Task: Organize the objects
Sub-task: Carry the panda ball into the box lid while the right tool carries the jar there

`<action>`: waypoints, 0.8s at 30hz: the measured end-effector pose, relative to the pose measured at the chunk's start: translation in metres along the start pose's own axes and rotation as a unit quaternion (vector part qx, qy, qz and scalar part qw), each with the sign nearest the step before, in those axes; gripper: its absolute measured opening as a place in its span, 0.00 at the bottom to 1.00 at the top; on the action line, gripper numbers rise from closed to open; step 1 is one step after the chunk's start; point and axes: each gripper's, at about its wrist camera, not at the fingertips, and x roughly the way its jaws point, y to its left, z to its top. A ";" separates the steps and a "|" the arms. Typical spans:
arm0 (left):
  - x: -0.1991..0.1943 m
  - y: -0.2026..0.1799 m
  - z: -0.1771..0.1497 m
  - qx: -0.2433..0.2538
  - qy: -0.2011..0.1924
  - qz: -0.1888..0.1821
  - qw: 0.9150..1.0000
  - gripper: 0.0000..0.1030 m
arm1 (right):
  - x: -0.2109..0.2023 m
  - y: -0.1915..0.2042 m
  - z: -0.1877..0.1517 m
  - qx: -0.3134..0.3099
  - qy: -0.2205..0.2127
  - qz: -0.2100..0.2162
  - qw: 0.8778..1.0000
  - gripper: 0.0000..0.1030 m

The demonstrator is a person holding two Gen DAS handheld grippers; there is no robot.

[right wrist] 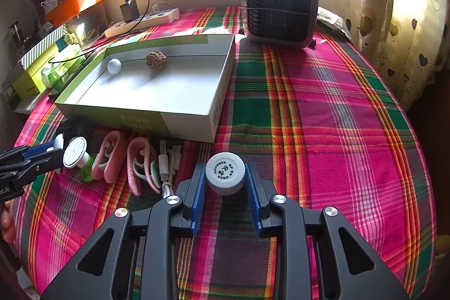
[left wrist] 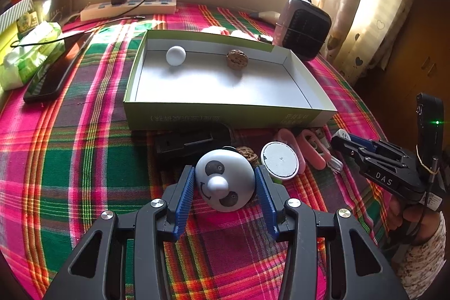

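Note:
My left gripper (left wrist: pixel 225 179) is shut on a white dome toy with a panda face (left wrist: pixel 222 182); both blue pads touch its sides. In the right wrist view my right gripper (right wrist: pixel 225 173) is shut on the ribbed cap of a small white bottle (right wrist: pixel 225 172) standing on the plaid cloth. The open green-and-white box (left wrist: pixel 225 114) lies just beyond, holding a white ball (left wrist: pixel 175 55) and a walnut (left wrist: pixel 237 59). A second walnut (left wrist: pixel 247 155) peeks out behind the panda toy. The right gripper (left wrist: pixel 341 141) shows at the right edge of the left wrist view.
In front of the box lie a white-capped green item (right wrist: pixel 74 152), pink clips (right wrist: pixel 109 156), a white cable (right wrist: pixel 167 167) and a black object (left wrist: pixel 191 142). A small heater (right wrist: pixel 281 7) stands behind the box. A phone (left wrist: pixel 50 75) and power strip (right wrist: pixel 140 21) lie left.

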 end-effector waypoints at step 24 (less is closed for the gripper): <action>-0.022 -0.002 0.019 0.007 -0.036 0.004 0.999 0.41 | -0.021 0.023 0.022 -0.023 -0.041 0.022 0.999 0.28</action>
